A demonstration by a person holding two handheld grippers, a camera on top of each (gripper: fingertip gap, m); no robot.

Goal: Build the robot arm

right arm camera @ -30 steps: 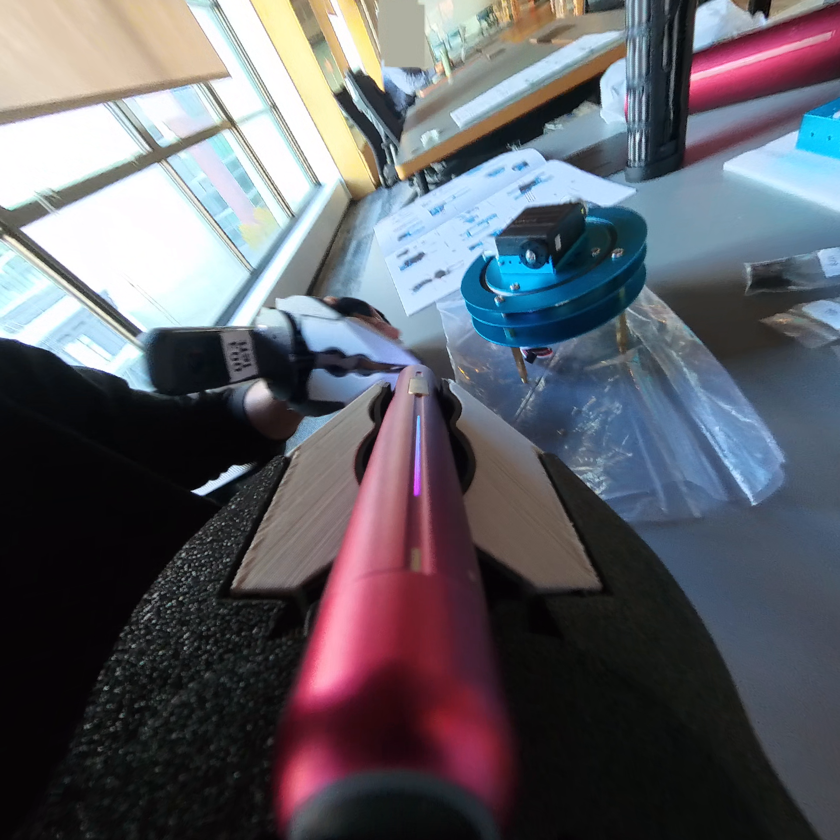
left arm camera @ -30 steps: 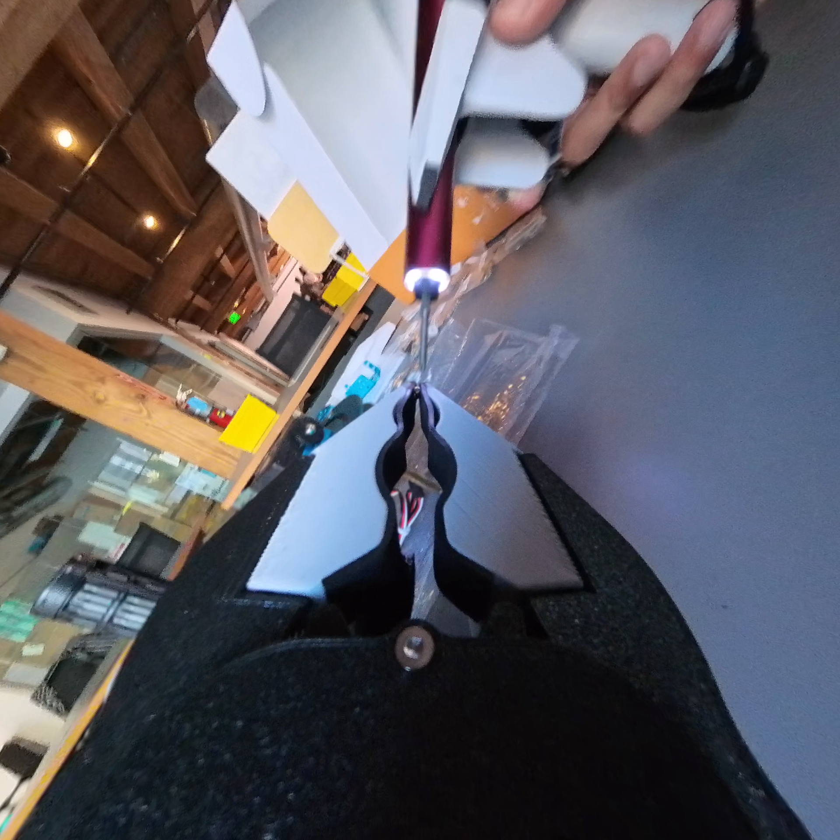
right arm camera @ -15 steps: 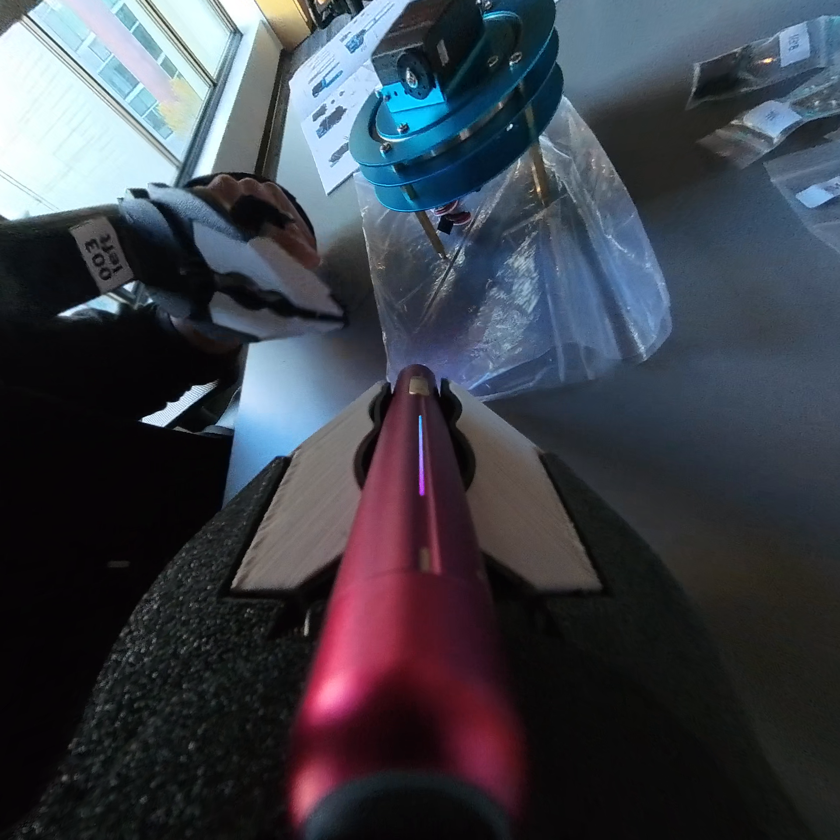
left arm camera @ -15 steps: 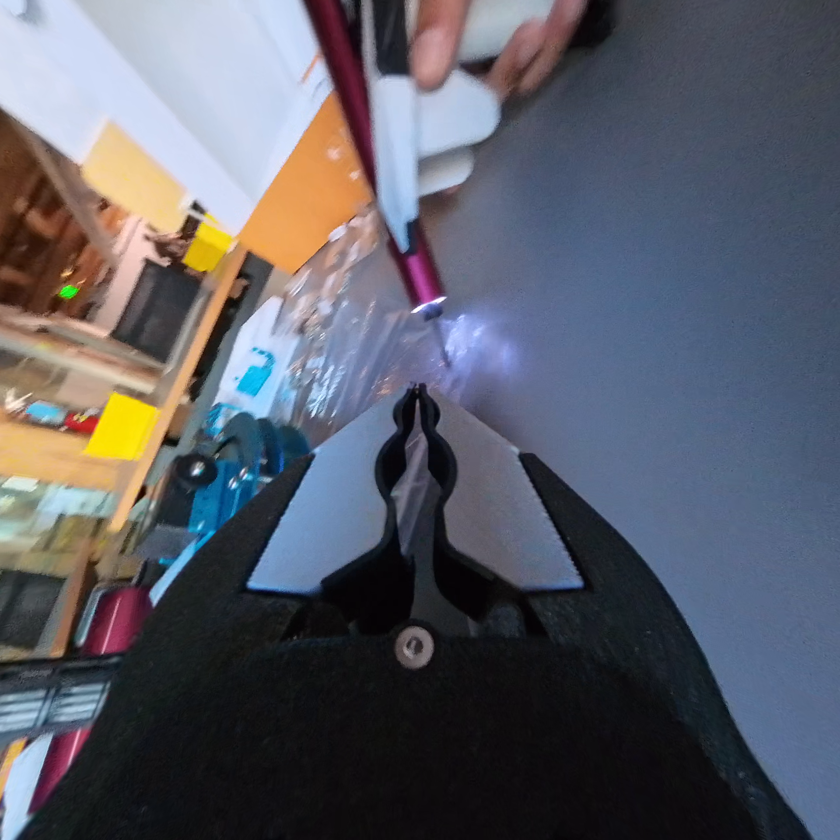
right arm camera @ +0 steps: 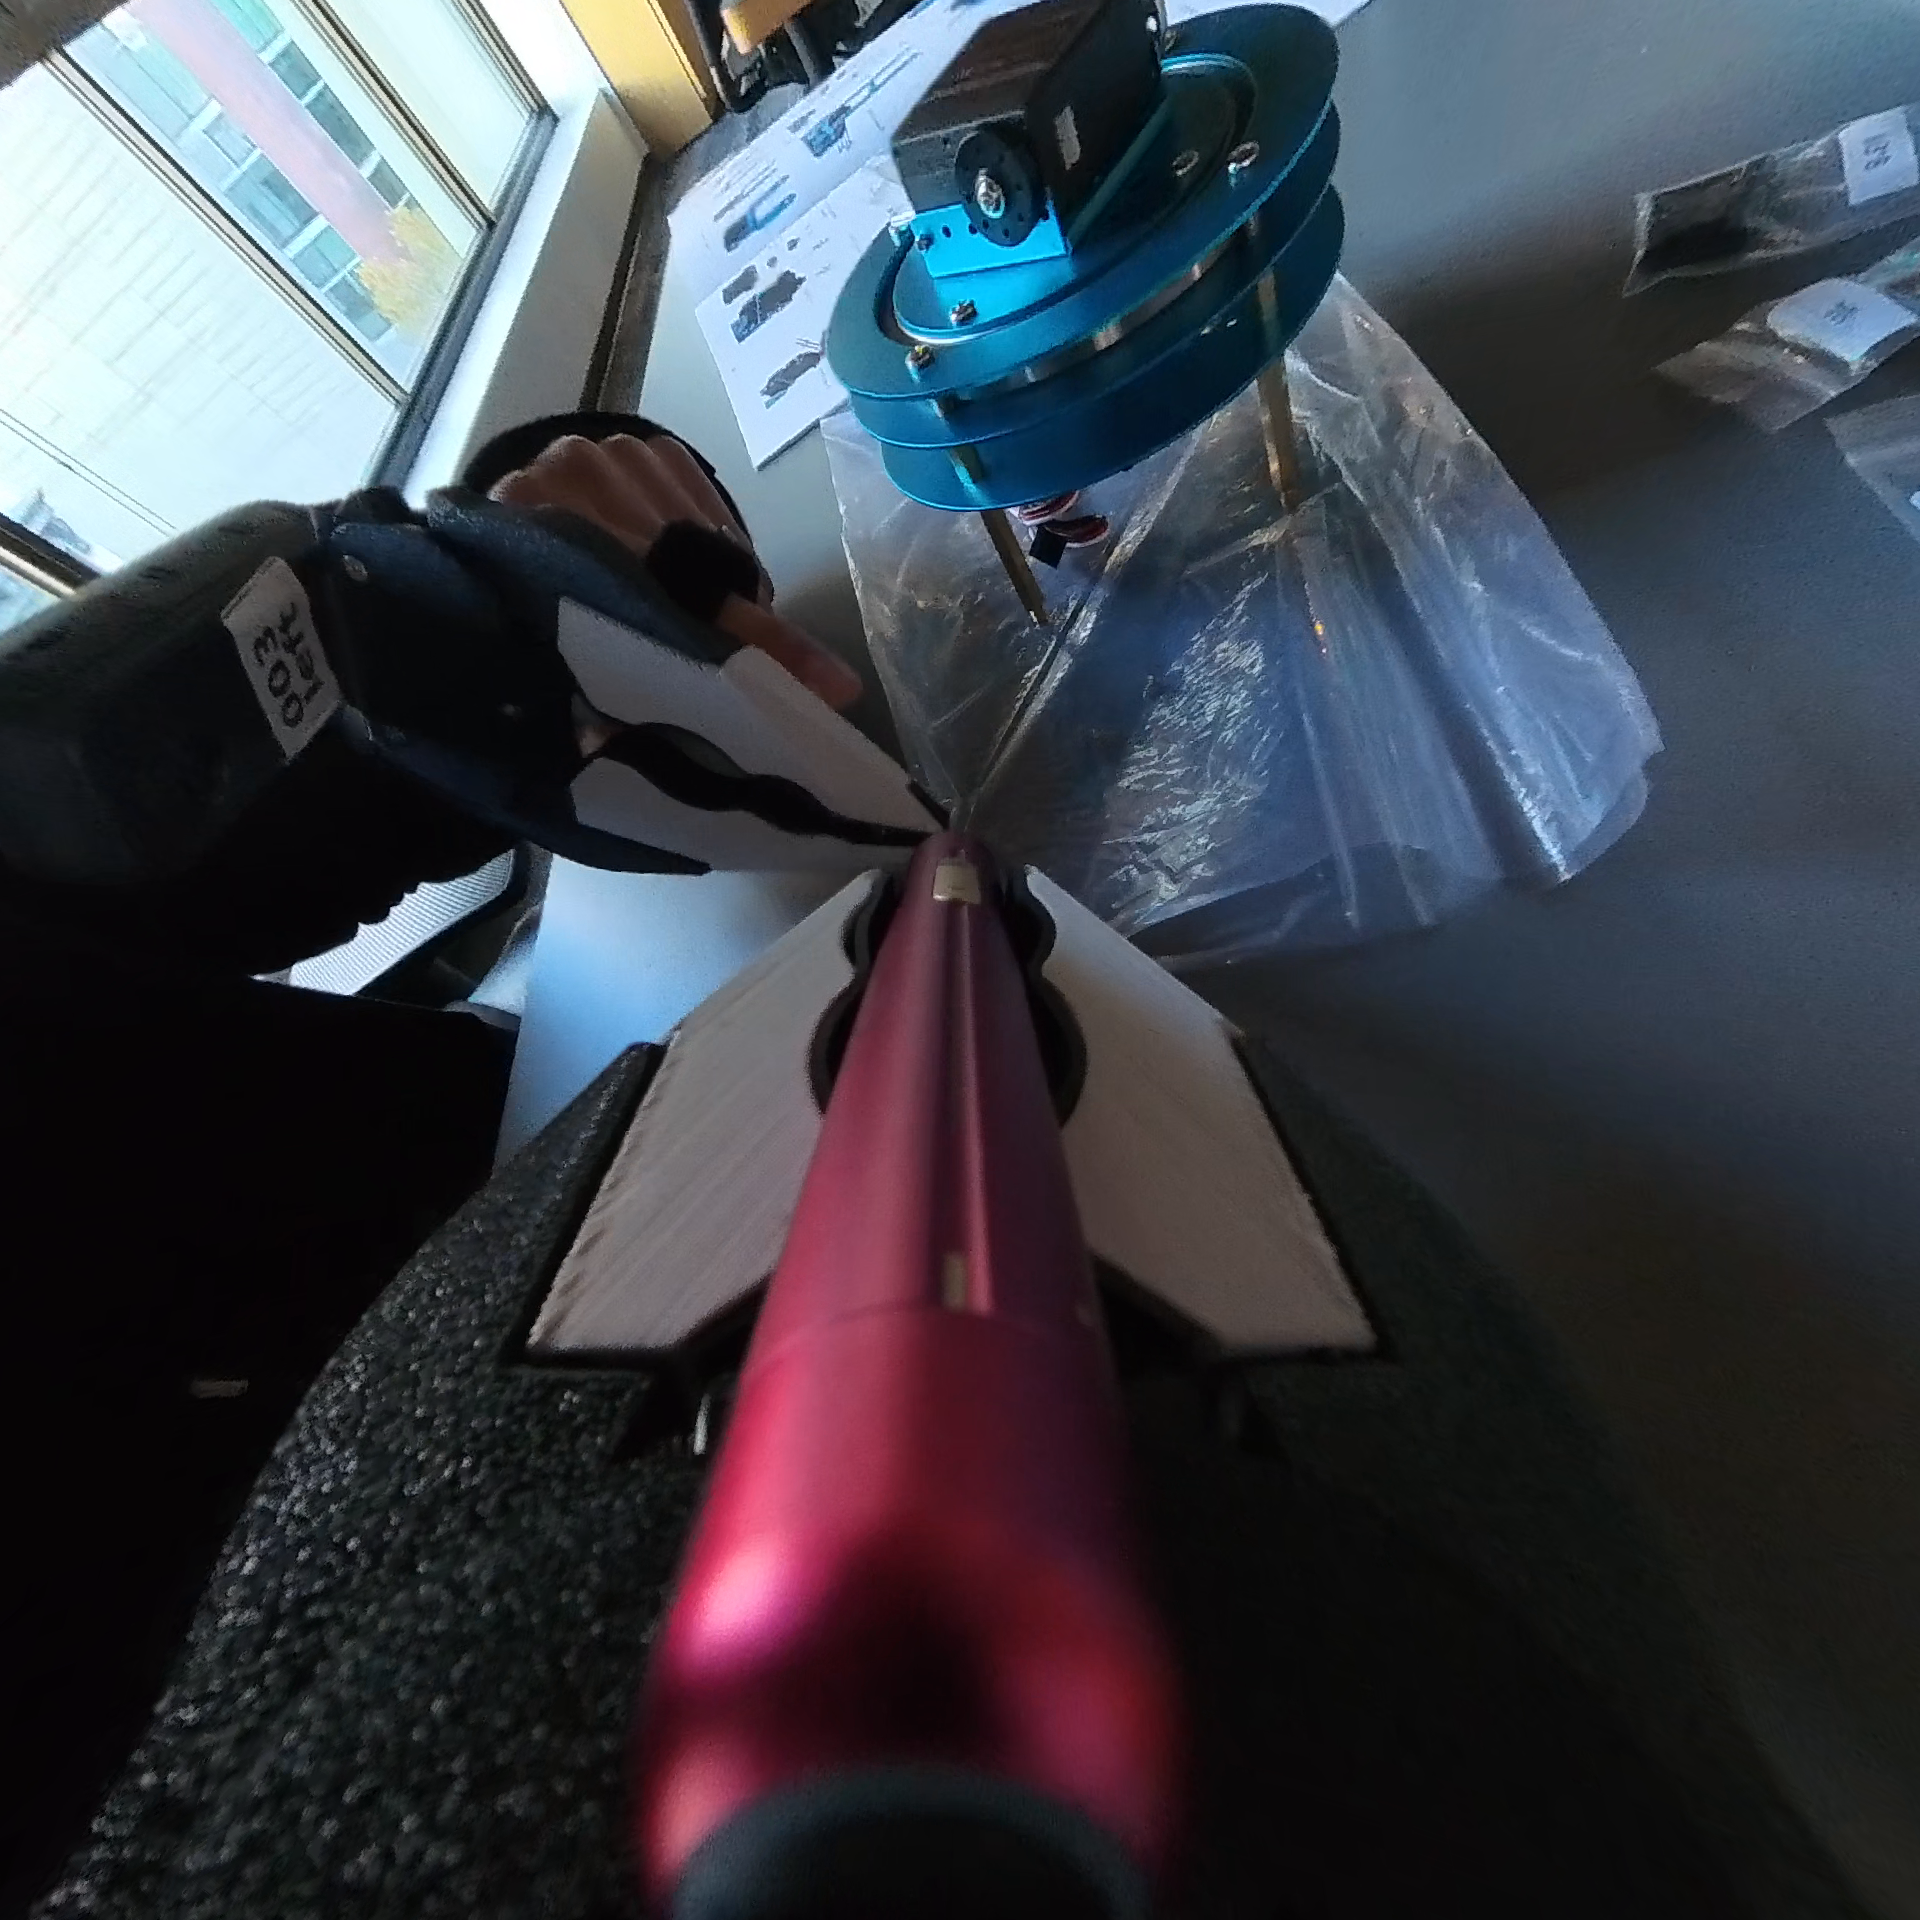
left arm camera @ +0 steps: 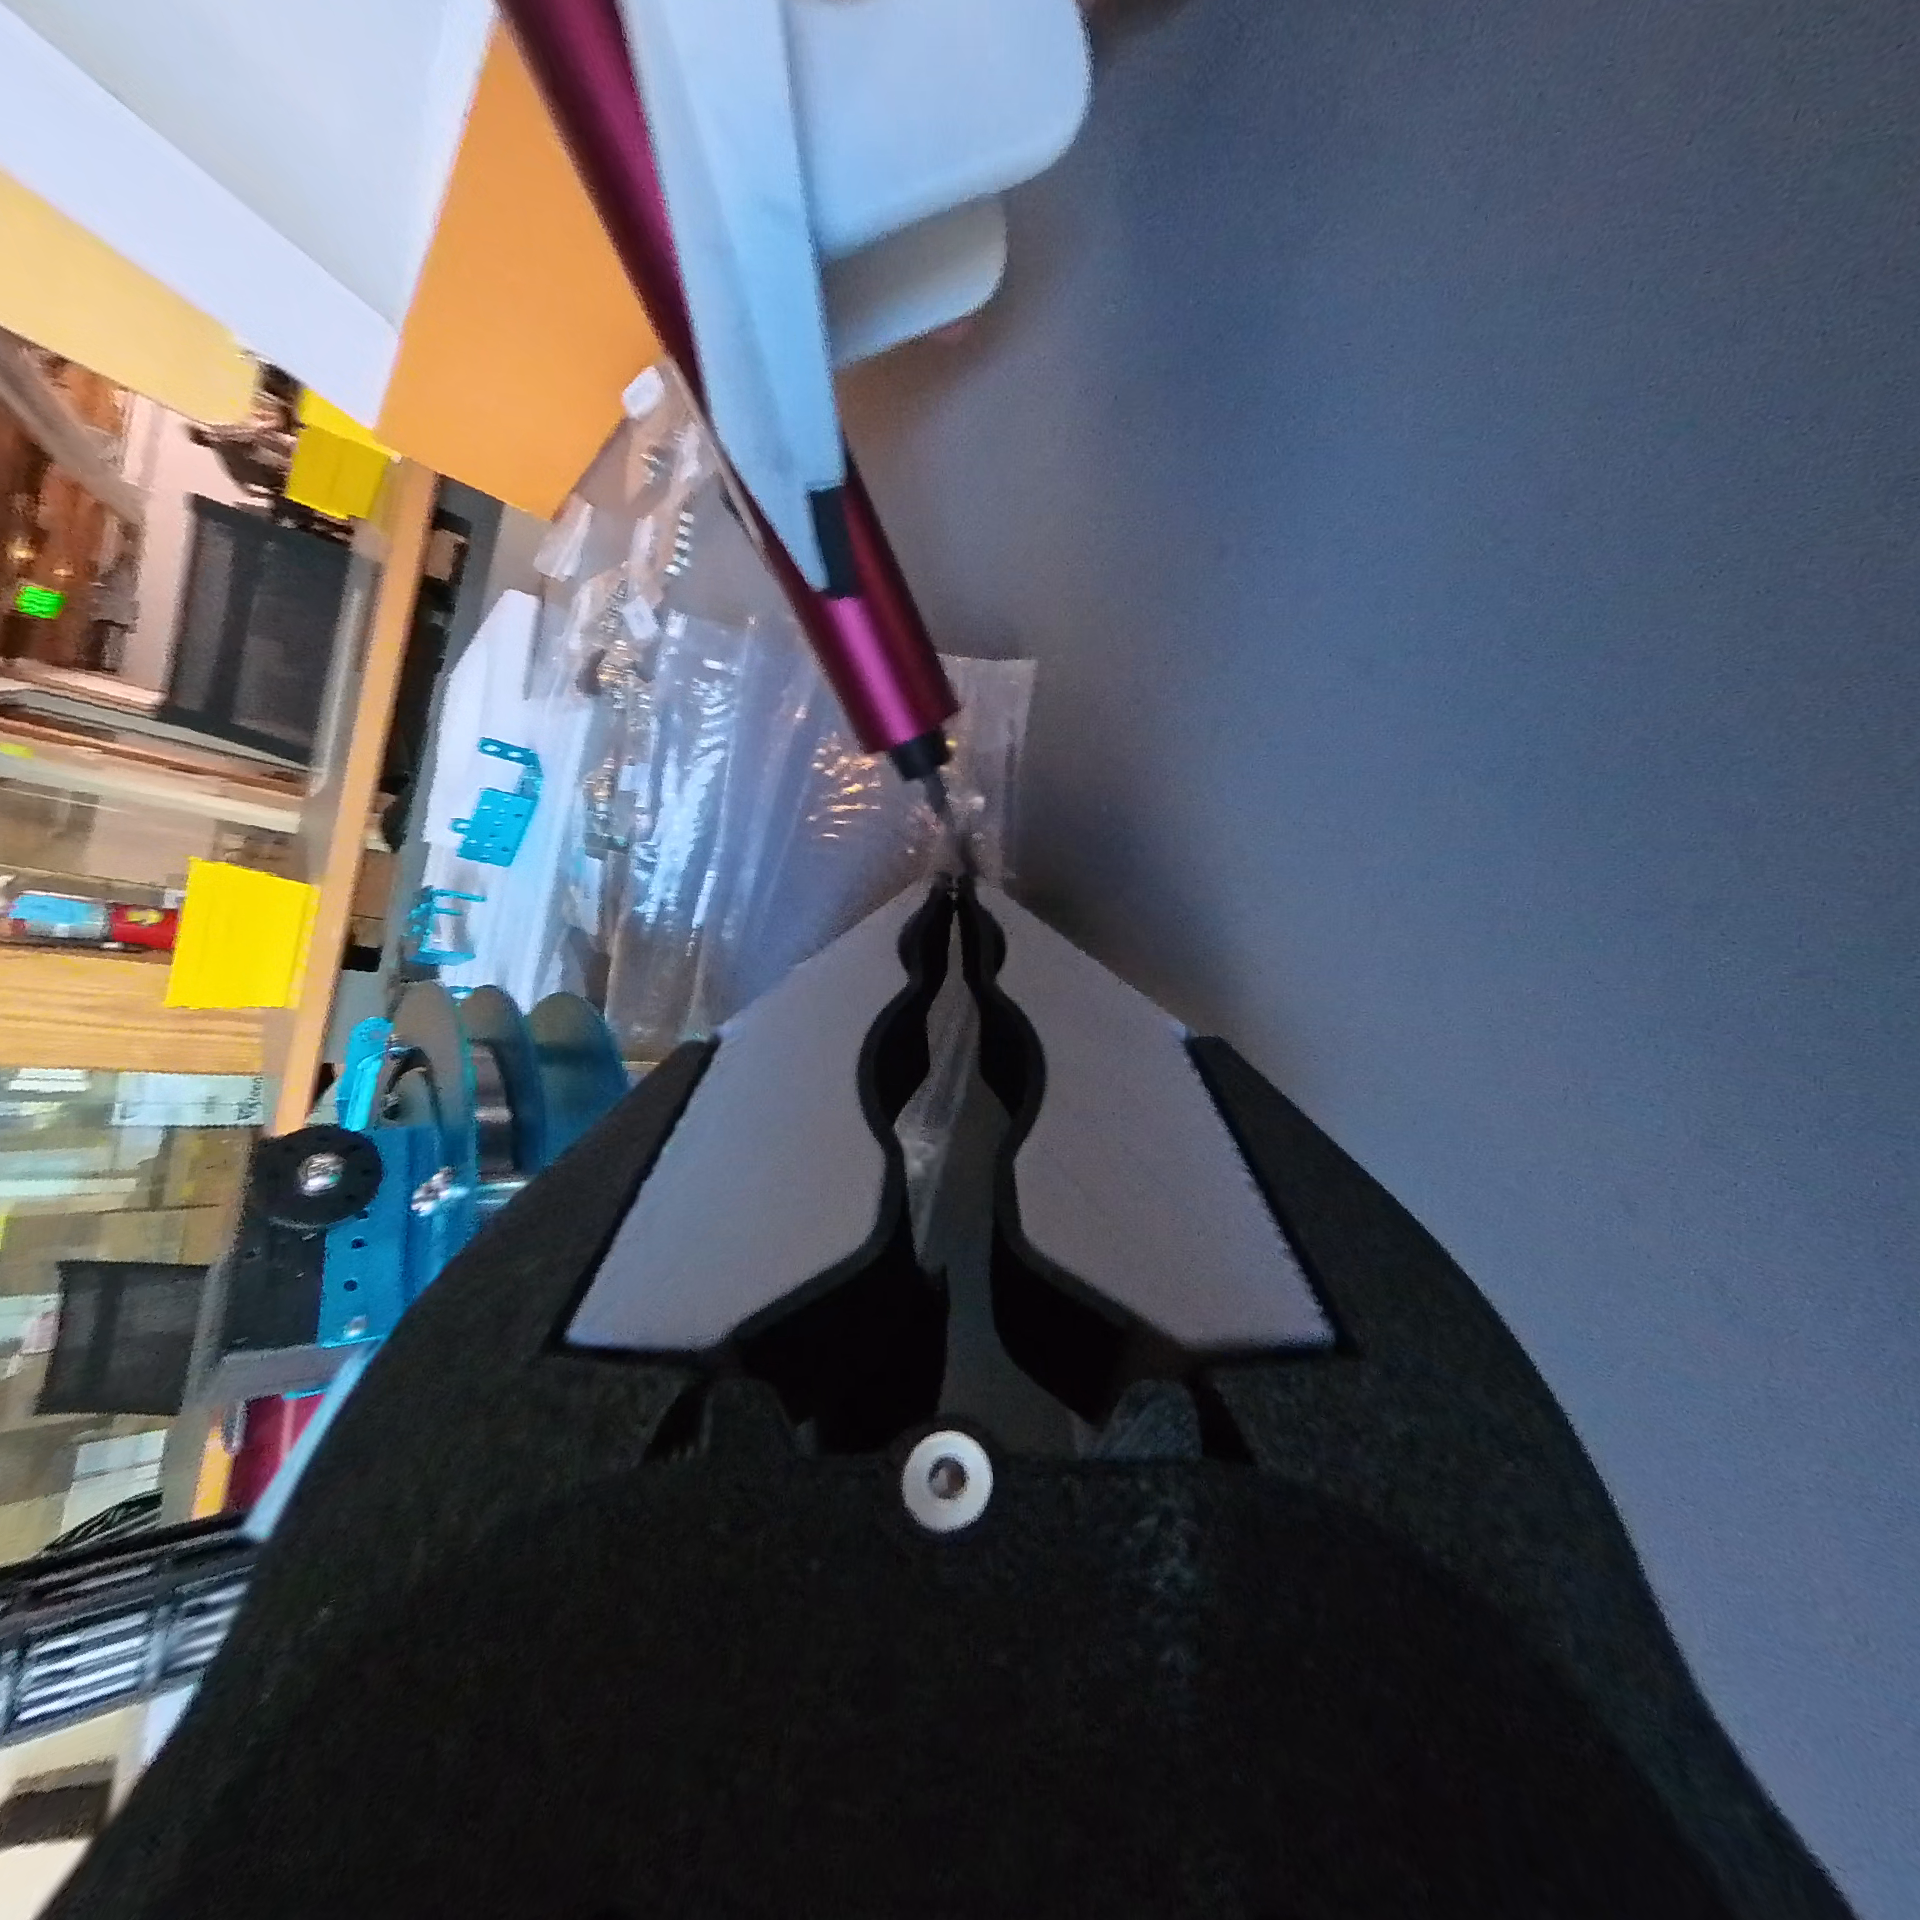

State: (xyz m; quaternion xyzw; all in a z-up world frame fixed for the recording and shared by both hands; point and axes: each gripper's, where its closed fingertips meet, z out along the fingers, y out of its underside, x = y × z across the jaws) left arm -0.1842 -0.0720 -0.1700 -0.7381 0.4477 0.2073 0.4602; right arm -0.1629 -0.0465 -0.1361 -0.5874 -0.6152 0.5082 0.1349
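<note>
My right gripper (right arm camera: 956,883) is shut on a magenta electric screwdriver (right arm camera: 935,1247) that runs forward between its jaws. In the left wrist view the screwdriver (left arm camera: 883,665) slants down and its bit ends right at my left gripper (left arm camera: 951,883). The left gripper is shut, with a pinch of the clear plastic bag (left arm camera: 727,831) between its jaws. In the right wrist view the left gripper (right arm camera: 930,821), held by a hand (right arm camera: 623,478), tents the bag (right arm camera: 1299,727) up at its near corner. A blue stacked-disc assembly (right arm camera: 1091,291) with a black servo on top stands on brass posts on the bag.
The grey table (right arm camera: 1558,1143) carries an instruction sheet (right arm camera: 769,260) behind the assembly and small parts bags (right arm camera: 1766,208) at the far right. Windows run along the left. In the left wrist view, blue brackets (left arm camera: 499,821) lie on a white sheet beyond the bag. The left gripper's tips are roughly 5 centimetres from the right gripper's.
The two grippers have come together over the bag's corner. The screwdriver bit now meets the left fingertips, and the screwdriver's light has gone out. The blue assembly looks nearer in the right wrist view.
</note>
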